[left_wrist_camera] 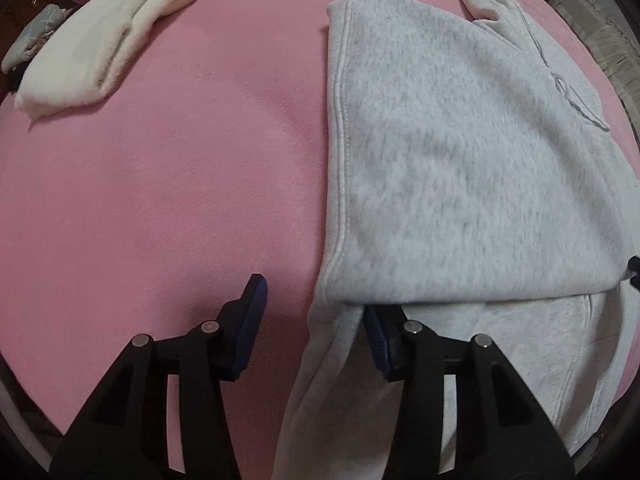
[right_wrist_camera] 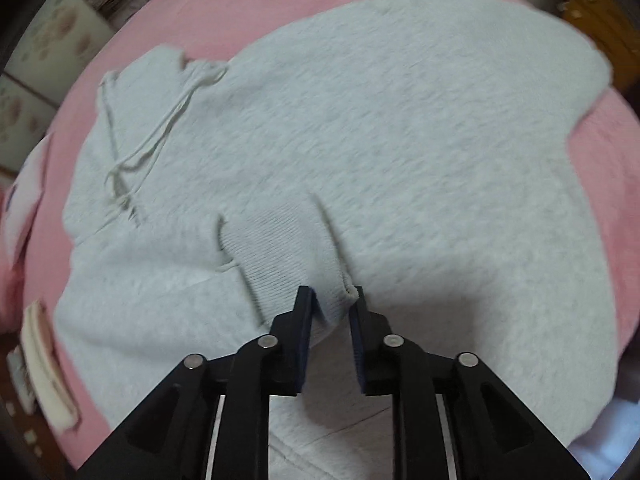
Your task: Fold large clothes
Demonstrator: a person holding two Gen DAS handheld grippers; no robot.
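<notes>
The right hand-held gripper [right_wrist_camera: 331, 300] points steeply down with its jaws narrowly parted and a ribbed cuff [right_wrist_camera: 280, 248] of the grey hoodie [right_wrist_camera: 400, 140] pinched between its pads. The left hand-held gripper [left_wrist_camera: 316, 312] stands about half open; one finger is tucked under a folded edge of the hoodie [left_wrist_camera: 460, 168], the other is clear over bare blanket, and a strip of grey fabric hangs between them without being pressed from both sides.

The hoodie lies spread on a pink fleece blanket [left_wrist_camera: 160, 180] that covers a soft, bed-like surface, its drawstring [right_wrist_camera: 160, 136] trailing across the cloth. Well apart from it, at the far left in the left wrist view, a folded cream fleece garment [left_wrist_camera: 108, 40] rests on the same blanket. Beyond the pink edge the room is dim and cluttered: a floral-patterned panel [right_wrist_camera: 52, 36] shows at the upper left of the right wrist view, and a yellow-brown object [right_wrist_camera: 596, 12] at the upper right, too blurred to identify.
</notes>
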